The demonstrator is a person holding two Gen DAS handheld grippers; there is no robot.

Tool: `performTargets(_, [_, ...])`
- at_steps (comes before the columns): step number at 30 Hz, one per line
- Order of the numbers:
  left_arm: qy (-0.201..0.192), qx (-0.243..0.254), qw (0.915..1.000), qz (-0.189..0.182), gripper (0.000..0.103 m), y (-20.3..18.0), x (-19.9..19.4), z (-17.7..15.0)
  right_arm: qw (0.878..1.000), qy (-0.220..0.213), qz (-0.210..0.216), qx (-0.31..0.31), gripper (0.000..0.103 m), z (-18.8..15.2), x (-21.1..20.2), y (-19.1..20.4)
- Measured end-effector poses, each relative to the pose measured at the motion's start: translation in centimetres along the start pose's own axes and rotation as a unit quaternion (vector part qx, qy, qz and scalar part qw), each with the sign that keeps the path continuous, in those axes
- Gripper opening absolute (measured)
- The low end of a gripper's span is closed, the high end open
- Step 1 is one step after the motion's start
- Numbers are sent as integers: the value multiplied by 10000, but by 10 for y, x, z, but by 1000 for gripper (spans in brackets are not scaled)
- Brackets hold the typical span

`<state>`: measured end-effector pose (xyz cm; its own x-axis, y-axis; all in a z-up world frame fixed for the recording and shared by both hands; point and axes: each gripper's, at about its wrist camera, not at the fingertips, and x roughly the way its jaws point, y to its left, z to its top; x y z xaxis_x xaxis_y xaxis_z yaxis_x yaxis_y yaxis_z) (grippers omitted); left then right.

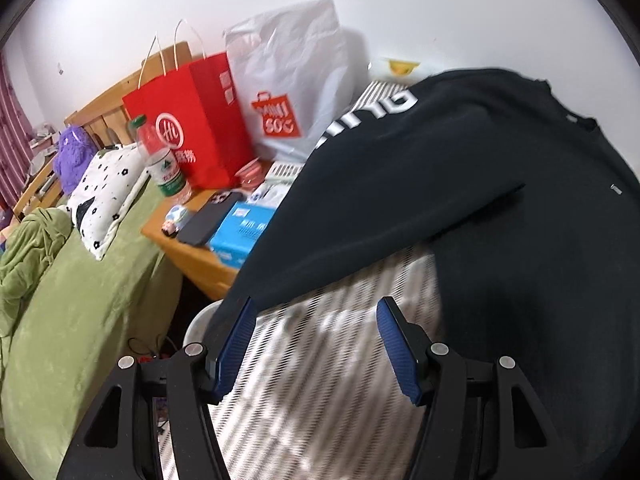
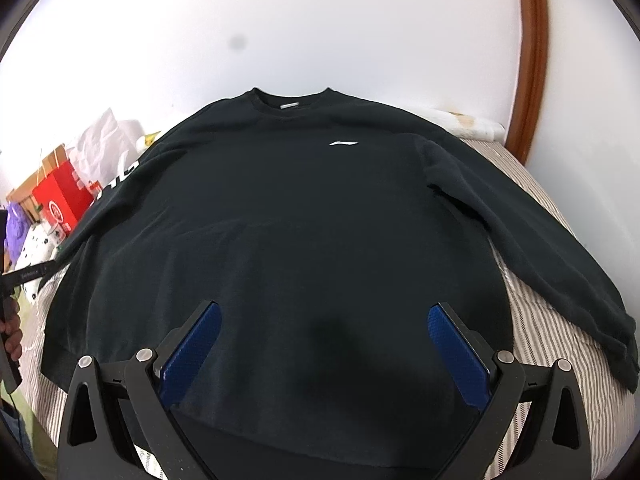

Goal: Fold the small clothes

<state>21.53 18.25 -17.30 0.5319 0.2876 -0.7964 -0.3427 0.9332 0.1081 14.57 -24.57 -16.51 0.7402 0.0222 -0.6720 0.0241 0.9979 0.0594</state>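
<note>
Sweatshirt flat on bed, both tools (left, right) open w/ nothing held; next: grab left sleeve, fold inward.

A: Room looked like what?
B: Plain white wall, brown curved wooden frame at right. Striped bedsheet underneath.
A: Left side?
B: Wooden nightstand, wooden headboard, green blanket, striped pink curtain at far edge. Light was even, soft.
</note>
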Motion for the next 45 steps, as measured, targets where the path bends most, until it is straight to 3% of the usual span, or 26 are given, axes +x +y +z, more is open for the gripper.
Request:
performTargets(6, [173, 44, 9998, 9, 61, 6, 23, 3, 9997, -7, -29, -238, 102, 4, 0, 21])
performTargets(13, [-13, 177, 9998, -52, 64, -2, 39, 19, 9993, 51, -36, -371, 102, 6, 4, 33])
performTargets(16, [-43, 116, 9997, -193, 52, -2, 43, 24, 9993, 85, -39, -368, 102, 9, 9, 35])
performTargets(18, [-69, 91, 9998, -147, 26, -3, 43, 27, 9991, 97, -63, -416, 102, 9, 11, 37])
performTargets(20, [-88, 56, 9999, -29, 13, -2, 41, 31, 9989, 96, -72, -448, 102, 10, 12, 38])
performTargets(23, [-149, -43, 9999, 13, 7, 3, 34, 40, 9991, 80, -50, -421, 102, 11, 12, 36])
performTargets(28, [-622, 75, 9978, 196, 6, -7, -5, 65, 9993, 16, 16, -360, 102, 10, 9, 29])
performTargets(33, [-1197, 453, 9918, 11, 5, -48, -49, 95, 9997, -50, 81, -211, 102, 7, 5, 16])
performTargets(37, [-1532, 879, 9831, -481, 5, -106, -82, 112, 9999, -136, 83, -41, 102, 7, -2, -1])
performTargets(40, [-1516, 1248, 9757, -973, 5, -160, -93, 111, 9998, -195, 38, 60, 102, 5, -8, -12])
performTargets(45, [-1091, 1710, 9701, -1330, 8, -230, -73, 88, 9997, -204, -95, 127, 102, 0, -15, -27])
